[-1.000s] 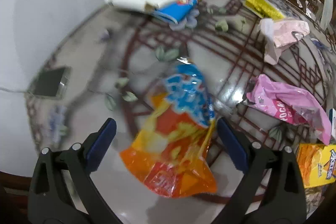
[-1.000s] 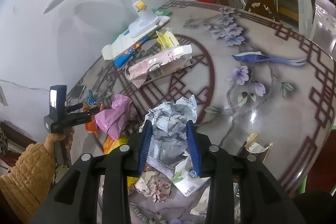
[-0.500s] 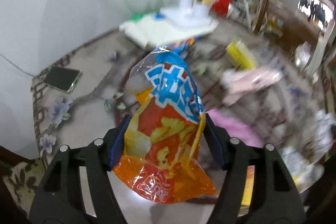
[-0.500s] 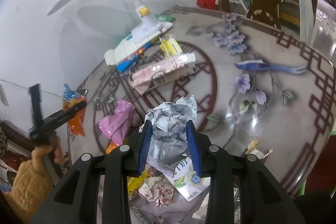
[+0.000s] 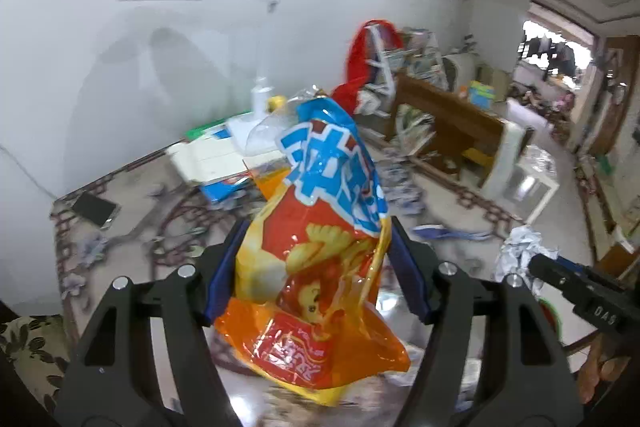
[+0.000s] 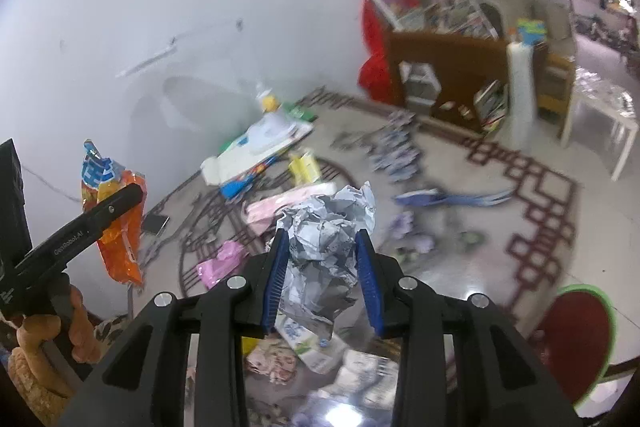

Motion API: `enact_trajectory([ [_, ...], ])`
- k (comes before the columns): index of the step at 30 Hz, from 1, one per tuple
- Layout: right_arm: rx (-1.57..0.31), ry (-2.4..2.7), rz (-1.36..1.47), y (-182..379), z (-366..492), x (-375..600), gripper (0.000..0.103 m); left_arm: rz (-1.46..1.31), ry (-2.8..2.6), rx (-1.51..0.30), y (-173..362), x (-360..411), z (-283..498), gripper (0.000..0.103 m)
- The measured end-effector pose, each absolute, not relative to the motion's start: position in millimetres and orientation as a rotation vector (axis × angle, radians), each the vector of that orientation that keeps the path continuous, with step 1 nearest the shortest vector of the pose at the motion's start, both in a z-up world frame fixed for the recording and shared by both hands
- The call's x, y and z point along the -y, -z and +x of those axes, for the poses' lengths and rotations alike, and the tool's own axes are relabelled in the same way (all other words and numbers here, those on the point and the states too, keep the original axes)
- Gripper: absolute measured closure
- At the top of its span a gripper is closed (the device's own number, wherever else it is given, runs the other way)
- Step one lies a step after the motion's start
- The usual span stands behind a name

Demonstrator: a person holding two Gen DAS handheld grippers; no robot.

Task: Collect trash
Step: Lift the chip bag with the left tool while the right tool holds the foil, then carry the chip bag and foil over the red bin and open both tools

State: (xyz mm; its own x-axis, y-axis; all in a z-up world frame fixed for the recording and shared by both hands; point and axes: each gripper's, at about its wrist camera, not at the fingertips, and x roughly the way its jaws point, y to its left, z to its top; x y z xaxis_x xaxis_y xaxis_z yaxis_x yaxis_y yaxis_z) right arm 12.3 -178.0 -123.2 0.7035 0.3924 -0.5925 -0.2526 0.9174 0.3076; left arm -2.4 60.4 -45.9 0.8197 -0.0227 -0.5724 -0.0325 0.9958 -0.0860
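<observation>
left wrist view: the left gripper [image 5: 312, 267] clamps an orange snack bag [image 5: 316, 263] at frame centre. right wrist view: the right gripper [image 6: 322, 275] pinches a crumpled paper ball [image 6: 326, 239] at centre.

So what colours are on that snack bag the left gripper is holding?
The snack bag is mostly orange and yellow, with a blue-and-white top. The left wrist view shows it best.

Counted, right wrist view
Two grippers [image 6: 322, 279] [image 6: 120, 199]; one snack bag [image 6: 116, 227] at left; one paper wad [image 6: 324, 235] at centre; one pink wrapper [image 6: 218, 265] lower left.
</observation>
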Motion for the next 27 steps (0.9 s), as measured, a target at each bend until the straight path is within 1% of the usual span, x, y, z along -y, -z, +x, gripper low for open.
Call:
enact_trajectory([
  [7, -0.653, -0.243, 0.257, 114.3, -22.3, 235.5, 0.069, -0.063, 0.134, -0.564, 23.6, -1.0, -15.4, 0.037],
  [15, -0.643, -0.12, 0.309, 121.5, -44.7, 291.0, 0.069, -0.051, 0.254, -0.563, 18.3, 54.3, -21.8, 0.036],
  [18, -0.651, -0.066, 0.322, 128.0, -51.3, 310.8, 0.069, -0.047, 0.34, -0.582, 25.4, 87.3, -21.5, 0.036],
  [27, -0.696, 0.178, 0.416, 162.4, -84.9, 397.7, 0.069, -0.008, 0.579, -0.723, 68.4, 194.1, -7.6, 0.036],
])
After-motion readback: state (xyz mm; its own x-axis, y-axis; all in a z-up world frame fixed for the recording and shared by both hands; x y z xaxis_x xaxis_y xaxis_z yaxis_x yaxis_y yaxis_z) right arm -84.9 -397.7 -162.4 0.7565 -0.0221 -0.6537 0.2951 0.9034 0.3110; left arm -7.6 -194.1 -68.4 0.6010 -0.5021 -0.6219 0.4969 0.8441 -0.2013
